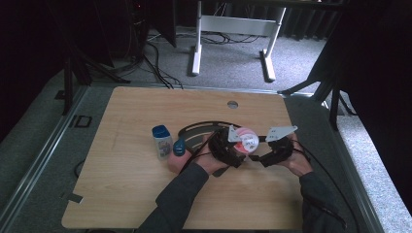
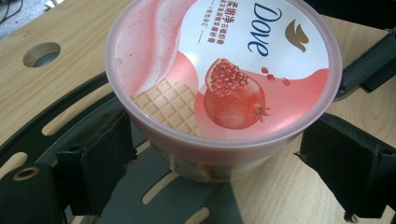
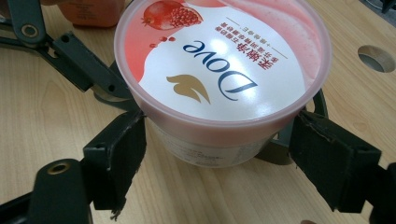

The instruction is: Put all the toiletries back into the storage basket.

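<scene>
High view: a light wooden table [image 1: 126,194] with rounded corners and a round hole [image 1: 232,104] near its far edge stands on grey carpet [image 1: 233,58], with dark curtains around and the white legs of a desk [image 1: 197,48] behind. A pink tub [image 1: 246,139] stands upright right of the table's middle. The left gripper [image 1: 232,154] comes at it from the near left, the right gripper [image 1: 265,158] from the near right, and the two meet at the tub. Both forearms in dark sleeves rise from the bottom edge and angle inward. A small bottle with a blue cap [image 1: 162,141] stands left of the left hand, well clear of the tub, and an orange thing with a blue top lies just beside that hand.

Left gripper view: the tub [image 2: 224,79], its lid printed with a pomegranate and a waffle cone, sits between the two black jaws. The left jaw's pad lies against the tub's wall under the rim; the right pad stands just off it, so the jaws are spread about as wide as the tub. A black slotted part lies under and behind the tub.

Right gripper view: the tub [image 3: 219,70] again sits between the jaws, spread to the tub's width; the left pad meets the wall and the right pad is very close. I cannot tell whether the grip is firm. The table hole shows at the upper right.
</scene>
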`<state>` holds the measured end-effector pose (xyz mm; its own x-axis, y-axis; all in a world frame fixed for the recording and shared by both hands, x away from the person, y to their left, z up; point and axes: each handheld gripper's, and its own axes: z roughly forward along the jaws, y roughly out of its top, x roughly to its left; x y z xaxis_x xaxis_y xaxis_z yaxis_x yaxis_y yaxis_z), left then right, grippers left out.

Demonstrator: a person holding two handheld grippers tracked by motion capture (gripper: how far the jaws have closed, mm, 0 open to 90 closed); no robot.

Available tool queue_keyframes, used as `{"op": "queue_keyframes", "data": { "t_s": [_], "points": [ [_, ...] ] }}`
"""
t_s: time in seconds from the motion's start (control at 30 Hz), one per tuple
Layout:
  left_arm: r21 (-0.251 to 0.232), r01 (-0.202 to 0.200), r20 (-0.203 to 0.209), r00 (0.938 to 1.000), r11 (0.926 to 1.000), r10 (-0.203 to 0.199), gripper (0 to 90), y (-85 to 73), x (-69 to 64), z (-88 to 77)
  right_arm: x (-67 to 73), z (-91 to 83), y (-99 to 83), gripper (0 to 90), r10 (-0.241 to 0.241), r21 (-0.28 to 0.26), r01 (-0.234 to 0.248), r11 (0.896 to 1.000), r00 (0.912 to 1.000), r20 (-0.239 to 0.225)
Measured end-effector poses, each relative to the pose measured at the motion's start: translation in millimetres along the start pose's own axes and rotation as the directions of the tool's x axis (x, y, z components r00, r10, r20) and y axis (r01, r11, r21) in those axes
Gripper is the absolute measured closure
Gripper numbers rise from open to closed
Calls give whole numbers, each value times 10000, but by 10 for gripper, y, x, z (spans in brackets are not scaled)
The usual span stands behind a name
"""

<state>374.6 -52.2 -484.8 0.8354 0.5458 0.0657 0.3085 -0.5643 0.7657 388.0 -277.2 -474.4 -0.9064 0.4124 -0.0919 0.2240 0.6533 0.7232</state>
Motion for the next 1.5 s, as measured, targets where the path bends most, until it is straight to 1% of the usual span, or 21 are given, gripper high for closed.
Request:
{"op": "queue_keyframes", "data": {
  "t_s": [0.2, 0.3, 0.43, 0.53, 0.67, 0.83, 1.03, 1.1, 1.3, 1.4, 1.5],
  "points": [
    [-41, 61, -130, 9999, 10000, -62, 102, 14, 51, 6, -47, 34, 37, 192, -14, -16, 14, 10000, 10000, 27],
    [6, -67, -303, 9995, 10000, 67, 101, 31, 66, 9, -75, 53, 49, 192, 31, -64, -31, 10000, 10000, 28],
    [-27, 0, -341, 9994, 10000, -1, 102, 36, 97, 31, -110, 75, 62, 192, 61, -36, -61, 10000, 10000, 55],
    [-53, -38, -419, 9991, 10000, 36, 101, 35, 111, 54, -139, 92, 67, 192, 67, -1, -67, 10000, 10000, 41],
    [-32, 59, -469, 9989, 10000, -61, 102, 34, 140, 95, -176, 127, 68, 192, 151, 98, -151, 9998, 9999, 52],
    [-84, 227, -460, 9987, 9997, -231, 102, 26, 189, 120, -215, 163, 78, 192, 240, 91, -241, 9997, 9997, 80],
    [-147, 364, -625, 9974, 9992, -372, 102, 22, 237, 152, -260, 210, 106, 195, 362, 136, -364, 9992, 9992, 142],
    [-135, 476, -637, 9968, 9988, -484, 102, 16, 260, 164, -277, 230, 113, 198, 412, 140, -414, 9990, 9991, 130],
    [-124, 572, -732, 9956, 9983, -579, 102, 4, 306, 193, -312, 288, 136, 199, 485, 192, -489, 9986, 9987, 182],
    [-39, 513, -750, 9959, 9987, -515, 102, -2, 327, 211, -325, 314, 142, 199, 485, 276, -490, 9984, 9986, 212],
    [-15, 549, -817, 9951, 9985, -549, 102, -5, 339, 241, -341, 342, 141, 199, 552, 351, -560, 9978, 9982, 231]
  ]
}}
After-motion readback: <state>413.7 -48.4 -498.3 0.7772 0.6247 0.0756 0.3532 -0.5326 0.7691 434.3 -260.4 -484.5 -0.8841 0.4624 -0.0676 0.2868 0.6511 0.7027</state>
